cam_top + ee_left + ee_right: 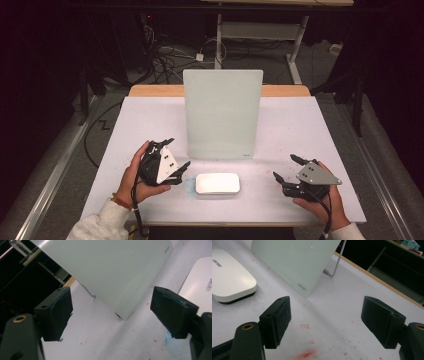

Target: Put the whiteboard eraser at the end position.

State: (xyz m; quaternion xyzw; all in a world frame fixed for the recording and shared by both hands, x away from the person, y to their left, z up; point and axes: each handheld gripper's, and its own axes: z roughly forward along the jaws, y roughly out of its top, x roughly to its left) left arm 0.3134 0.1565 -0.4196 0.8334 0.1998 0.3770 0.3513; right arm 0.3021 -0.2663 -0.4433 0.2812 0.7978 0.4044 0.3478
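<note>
High view: we note both jaws wide, empty; left gripper [176, 156] should square up across the white rounded plastic eraser [217, 183], right gripper [289, 168] standing clear

**White desk with a standing board and an eraser**

A desk [150, 120] with a white top and a wooden strip along its far edge. A pale green glass board [222, 114] stands near the middle, leaning back on a thin metal leg [337, 265]. Just in front of it lies a white eraser [217, 183], flat. Red specks and smears [305, 354] and a blue smudge [172, 345] mark the surface.
</note>
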